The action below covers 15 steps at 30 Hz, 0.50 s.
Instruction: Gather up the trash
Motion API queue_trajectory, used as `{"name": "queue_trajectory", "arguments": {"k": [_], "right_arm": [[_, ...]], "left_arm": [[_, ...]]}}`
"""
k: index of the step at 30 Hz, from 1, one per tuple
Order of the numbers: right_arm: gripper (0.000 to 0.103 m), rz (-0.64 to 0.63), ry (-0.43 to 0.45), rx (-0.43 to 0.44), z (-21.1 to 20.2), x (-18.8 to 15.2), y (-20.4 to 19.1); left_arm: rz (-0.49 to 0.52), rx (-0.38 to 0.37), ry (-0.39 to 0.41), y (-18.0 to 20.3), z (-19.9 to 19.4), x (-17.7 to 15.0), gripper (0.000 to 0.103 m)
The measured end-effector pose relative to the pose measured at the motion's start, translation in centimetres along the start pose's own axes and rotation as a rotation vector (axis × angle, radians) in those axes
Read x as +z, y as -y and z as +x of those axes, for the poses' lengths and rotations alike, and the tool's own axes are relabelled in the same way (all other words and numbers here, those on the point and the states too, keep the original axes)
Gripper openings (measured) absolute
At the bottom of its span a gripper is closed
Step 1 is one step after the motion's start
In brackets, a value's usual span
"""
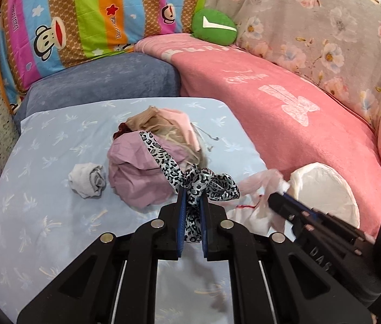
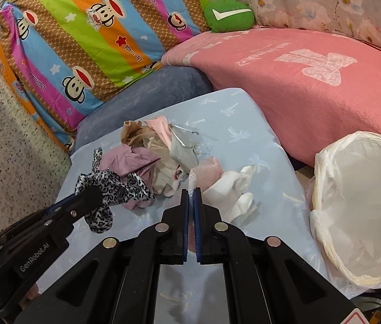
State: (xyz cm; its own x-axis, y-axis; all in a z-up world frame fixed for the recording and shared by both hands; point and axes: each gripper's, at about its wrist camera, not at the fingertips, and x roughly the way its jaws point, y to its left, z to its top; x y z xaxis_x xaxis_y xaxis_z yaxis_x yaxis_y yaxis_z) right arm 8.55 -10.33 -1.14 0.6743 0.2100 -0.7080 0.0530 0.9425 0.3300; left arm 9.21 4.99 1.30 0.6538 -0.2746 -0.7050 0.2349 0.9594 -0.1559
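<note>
1. Right now your left gripper (image 1: 192,197) is clamped on the leopard-print scarf (image 1: 198,182), near side of the rag pile (image 1: 141,167).
2. Right gripper (image 2: 191,193) is pinched shut on a thin white-pink plastic scrap (image 2: 217,179).
3. Lift both clear so nothing drags the pile along.
4. Lined bin (image 2: 357,216) sits right, beside the blue-sheeted surface (image 2: 244,124); carry over its mouth before letting go.
</note>
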Motion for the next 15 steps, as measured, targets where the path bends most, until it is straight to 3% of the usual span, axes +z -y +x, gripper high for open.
{"name": "queue_trajectory", "arguments": {"k": [9, 15], "right_arm": [[0.011, 0.056, -0.064, -0.055, 0.1, -4.3, 3.7], [0.020, 0.081, -0.056, -0.068, -0.3, -4.8, 5.0]], "left_arm": [[0.018, -0.009, -0.054, 1.9, 1.0, -1.9, 0.010], [0.039, -0.019, -0.071, 3.2, 1.4, -2.6, 0.010]]}}
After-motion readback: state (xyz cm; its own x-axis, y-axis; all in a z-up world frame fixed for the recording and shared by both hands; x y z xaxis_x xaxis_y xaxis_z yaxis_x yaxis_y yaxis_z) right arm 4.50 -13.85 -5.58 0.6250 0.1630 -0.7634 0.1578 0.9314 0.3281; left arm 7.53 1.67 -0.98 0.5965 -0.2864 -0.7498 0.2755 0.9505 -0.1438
